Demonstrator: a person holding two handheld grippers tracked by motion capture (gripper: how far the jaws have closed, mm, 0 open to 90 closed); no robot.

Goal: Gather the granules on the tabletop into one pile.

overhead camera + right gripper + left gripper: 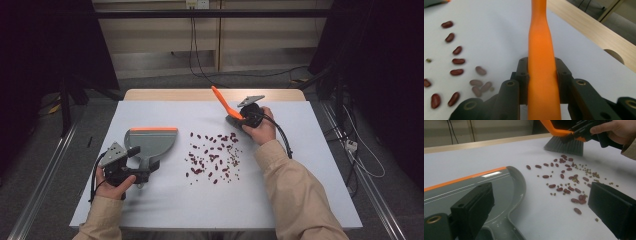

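A grey dustpan (150, 141) with an orange front lip lies on the white table at the left, its handle pointing toward the person. My left gripper (141, 175) is at that handle; its jaws stand wide open, and the handle (499, 231) lies beside the left jaw. Red beans (215, 155) and small greenish bits are scattered mid-table to the right of the pan (486, 187). My right gripper (238, 120) is shut on the orange handle of a small brush (540, 37). The brush's grey bristles (564, 145) rest on the table just beyond the beans (566, 180).
The white table top (175, 200) has a bare wooden strip (175, 94) along its far edge. Cables hang against the wall behind and lie on the floor to the right. Beans (454, 65) lie left of the brush handle.
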